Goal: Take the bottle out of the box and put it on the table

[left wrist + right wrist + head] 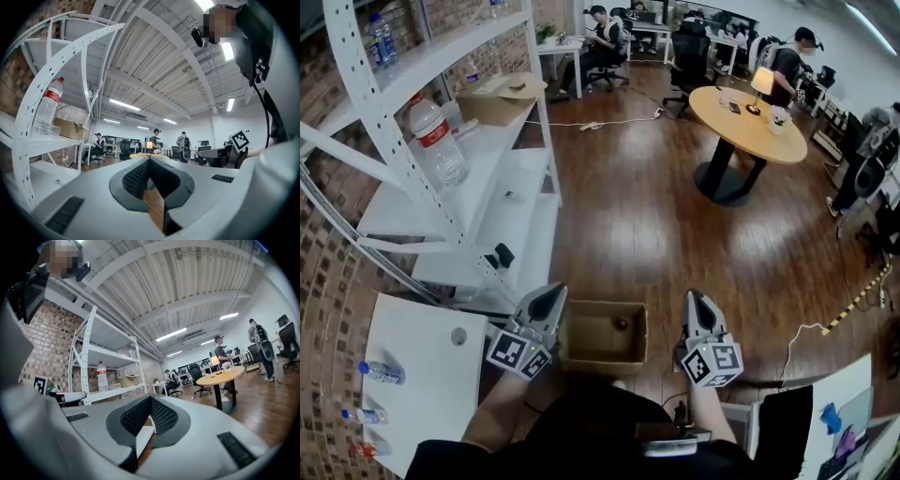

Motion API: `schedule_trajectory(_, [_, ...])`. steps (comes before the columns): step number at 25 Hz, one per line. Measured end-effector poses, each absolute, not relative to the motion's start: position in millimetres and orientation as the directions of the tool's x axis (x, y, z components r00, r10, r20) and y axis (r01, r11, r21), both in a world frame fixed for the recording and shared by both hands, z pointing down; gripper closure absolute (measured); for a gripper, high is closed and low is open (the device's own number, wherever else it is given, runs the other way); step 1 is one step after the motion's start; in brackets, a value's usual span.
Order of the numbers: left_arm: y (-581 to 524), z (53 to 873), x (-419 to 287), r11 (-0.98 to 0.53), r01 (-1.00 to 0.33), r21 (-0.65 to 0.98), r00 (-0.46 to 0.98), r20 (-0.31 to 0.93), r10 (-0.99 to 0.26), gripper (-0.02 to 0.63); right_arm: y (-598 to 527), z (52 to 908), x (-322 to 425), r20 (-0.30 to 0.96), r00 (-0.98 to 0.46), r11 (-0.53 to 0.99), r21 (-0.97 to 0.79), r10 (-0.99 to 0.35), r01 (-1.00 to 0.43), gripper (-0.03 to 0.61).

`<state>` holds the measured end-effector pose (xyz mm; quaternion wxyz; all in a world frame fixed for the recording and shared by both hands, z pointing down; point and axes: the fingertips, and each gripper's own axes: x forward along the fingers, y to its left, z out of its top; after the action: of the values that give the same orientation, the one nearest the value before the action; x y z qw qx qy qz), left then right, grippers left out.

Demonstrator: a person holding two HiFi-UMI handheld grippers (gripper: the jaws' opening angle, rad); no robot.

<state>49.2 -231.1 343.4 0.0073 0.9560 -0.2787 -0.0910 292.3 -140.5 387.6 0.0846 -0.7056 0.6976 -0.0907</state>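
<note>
An open cardboard box [602, 356] stands on the wooden floor just in front of me in the head view. Inside it a small round red spot [622, 324] shows, perhaps the bottle's cap; the rest is too small to tell. My left gripper [557, 292] [149, 159] hovers at the box's left rim, jaws closed tip to tip with nothing between them. At the box's right rim my right gripper [693, 296] [151, 397] is also shut and empty. Both point level, out across the room. The white table [422, 375] lies at my lower left.
Three small bottles [381, 372] lie on the white table's left part. A white metal shelf [478, 187] to the left carries a big water bottle [437, 141] and a cardboard box [500, 97]. A round wooden table [746, 122], office chairs and several people are further back.
</note>
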Motion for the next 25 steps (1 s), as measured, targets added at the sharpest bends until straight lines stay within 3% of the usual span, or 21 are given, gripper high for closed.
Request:
schedule_trajectory(10, [-225.8, 360.4, 61.8, -0.910, -0.406, 0.089, 0.904, -0.112, -0.414, 0.609, -117.9, 379.9, 260.3, 0.036, 0.041, -0.047, -0.186, -0.999, -0.981, 0.575])
schedule_trajectory(25, [-211.6, 457.6, 62.8, -0.911, -0.384, 0.147, 0.923, 0.073, -0.378, 0.609, -107.4, 484.2, 228.9, 0.196, 0.031, -0.085, -0.271, -0.980, -0.959, 0.575])
